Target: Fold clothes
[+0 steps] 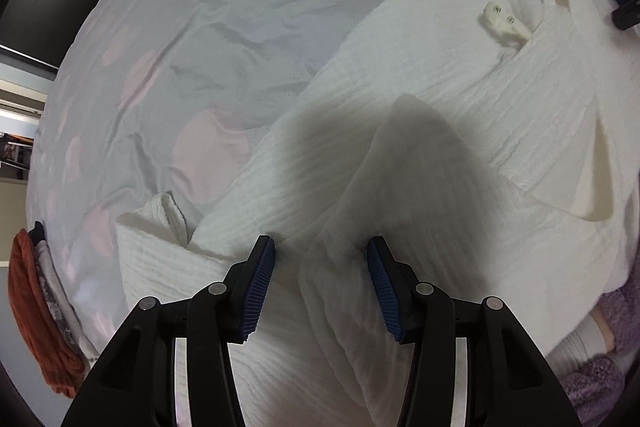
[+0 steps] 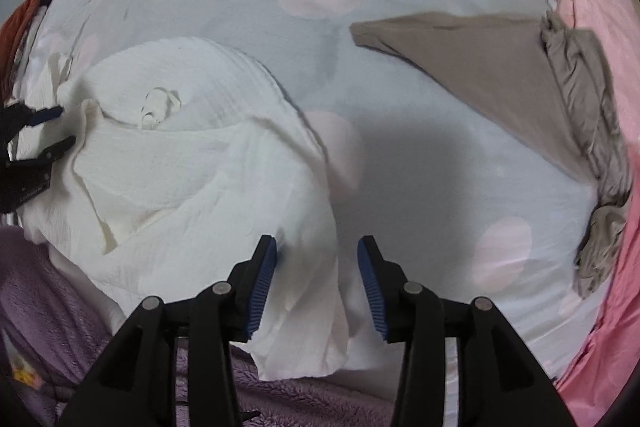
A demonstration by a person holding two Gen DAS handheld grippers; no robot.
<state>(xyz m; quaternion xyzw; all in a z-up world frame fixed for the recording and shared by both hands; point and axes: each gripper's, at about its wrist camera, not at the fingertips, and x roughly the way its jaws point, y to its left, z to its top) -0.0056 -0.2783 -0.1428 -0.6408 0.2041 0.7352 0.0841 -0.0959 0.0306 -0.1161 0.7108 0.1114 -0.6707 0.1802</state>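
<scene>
Left wrist view: left tongs [image 1: 321, 253] point down over a white garment [image 1: 460, 115], jaws parted with a raised fold of the cloth between the blue pads [image 1: 262, 283]; the pads do not press it, so the grip is released. Garment: crinkled white fabric, spread rumpled on a bed sheet [image 1: 192, 39], pale blue with pink spots. White tag [image 1: 505, 23] lying near the garment's neck opening. Stack of clothes [image 1: 38, 311], orange on the outside, at the sheet's left edge. Purple fleece [image 1: 596, 375] at lower right, touching the garment.

Right wrist view: right tongs [image 2: 317, 253] also point down, jaws parted and released, over the garment's right edge [image 2: 304, 291]; cloth passes between the pads untouched by the right one. Left tongs show at the far left [image 2: 60, 129], at the garment's other side. Beige garment [image 2: 480, 67] lies apart on the sheet, upper right, its bunched end against a pink blanket [image 2: 600, 27]. Purple fleece along the bottom edge.
</scene>
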